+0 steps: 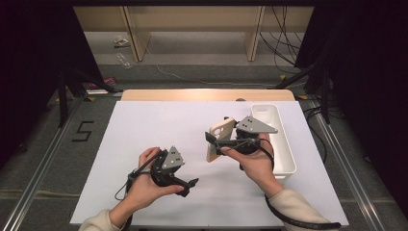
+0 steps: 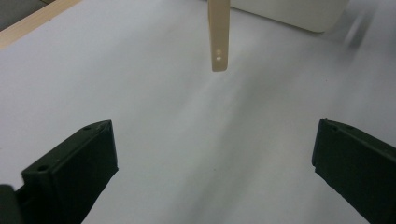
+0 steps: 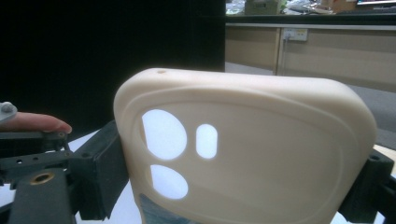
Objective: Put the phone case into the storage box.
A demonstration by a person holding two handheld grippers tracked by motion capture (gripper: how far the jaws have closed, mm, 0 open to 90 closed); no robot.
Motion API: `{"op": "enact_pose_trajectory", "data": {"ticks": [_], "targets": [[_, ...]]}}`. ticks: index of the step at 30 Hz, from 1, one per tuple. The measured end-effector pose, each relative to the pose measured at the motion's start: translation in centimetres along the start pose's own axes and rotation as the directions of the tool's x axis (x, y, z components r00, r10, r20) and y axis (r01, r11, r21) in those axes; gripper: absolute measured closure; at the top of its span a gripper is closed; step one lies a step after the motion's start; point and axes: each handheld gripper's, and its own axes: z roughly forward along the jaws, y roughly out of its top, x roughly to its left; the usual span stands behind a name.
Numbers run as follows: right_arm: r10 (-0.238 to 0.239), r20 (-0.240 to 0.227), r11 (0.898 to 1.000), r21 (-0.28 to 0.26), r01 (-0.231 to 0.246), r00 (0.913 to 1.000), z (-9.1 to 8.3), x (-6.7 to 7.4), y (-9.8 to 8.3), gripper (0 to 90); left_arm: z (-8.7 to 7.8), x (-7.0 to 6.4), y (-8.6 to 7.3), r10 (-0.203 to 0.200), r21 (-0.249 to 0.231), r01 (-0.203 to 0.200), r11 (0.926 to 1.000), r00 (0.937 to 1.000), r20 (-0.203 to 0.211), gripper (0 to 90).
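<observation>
While right claw (image 1: 222, 140) clamps phone case (image 3: 243, 149) showing camera cutouts, left claw (image 2: 215, 154) gapes apart.

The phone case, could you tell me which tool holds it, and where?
The right tool clamps the cream phone case across its two long side edges, lifted clear of the table.

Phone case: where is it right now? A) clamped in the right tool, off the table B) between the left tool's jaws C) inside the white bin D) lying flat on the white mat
A: the right tool clamps the phone case by its edges, above the mat.
</observation>
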Motion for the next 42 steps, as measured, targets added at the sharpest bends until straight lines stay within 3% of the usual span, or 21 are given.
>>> {"op": "enact_pose_trajectory", "data": {"ticks": [42], "targets": [[0.016,0.056,0.999,-0.041,-0.013,0.9983,-1.2,-2.2,1.9,14.5,-2.8,2.2,-2.8,-0.032,-0.011,0.032,0.9994,0.9994,-0.011,0.0]]}}
